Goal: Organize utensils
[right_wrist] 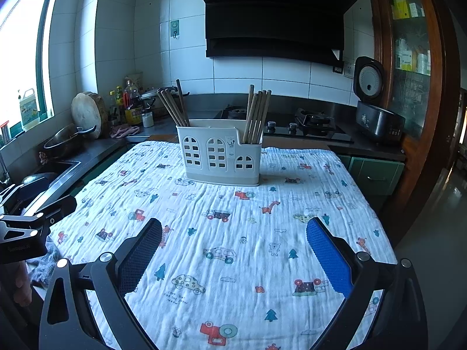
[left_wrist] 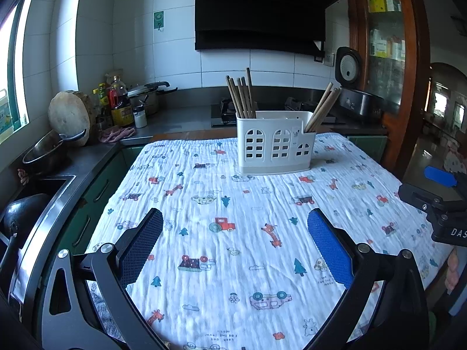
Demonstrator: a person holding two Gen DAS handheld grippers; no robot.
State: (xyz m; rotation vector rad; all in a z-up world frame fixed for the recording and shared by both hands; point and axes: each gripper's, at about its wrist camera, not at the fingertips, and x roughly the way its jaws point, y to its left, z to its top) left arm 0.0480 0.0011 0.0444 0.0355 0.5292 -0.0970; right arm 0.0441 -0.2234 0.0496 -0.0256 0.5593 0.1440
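Chopsticks (left_wrist: 241, 96) (right_wrist: 172, 106) — brown wooden ones — are standing in two bundles in the white plastic utensil caddy with arched window cut-outs (left_wrist: 274, 143) (right_wrist: 219, 153). One bundle is sitting in the caddy's left end, the other (left_wrist: 321, 108) (right_wrist: 257, 115) in the lower right compartment, leaning outward in the left wrist view and nearly upright in the right wrist view. The middle section's contents aren't showing.

The caddy is resting at the far end of the table, on the white crinkled cloth printed w/ cars, giraffes and trees (left_wrist: 233, 233) (right_wrist: 233, 233). Nothing else is lying on the cloth that you can see.

You're holding the left gripper (left_wrist: 235, 248) low over the near part of the cloth, its blue-padded fingers (left_wrist: 329, 250) spread wide w/ nothing between them. Your right gripper (right_wrist: 233, 253) is doing the same — jaws wide apart, empty, well short of the caddy. Each gripper is peeking into the other's view at the side edge: right one (left_wrist: 437, 204) at the right margin, left one (right_wrist: 29, 221) at the left margin.

Behind the table a dark counter is carrying a gas hob (right_wrist: 303, 125), an open black rice cooker (right_wrist: 376, 108) and bottles by a round wooden chopping block (right_wrist: 86, 113). A black range hood (right_wrist: 274, 17) is hanging on the white tiled wall.
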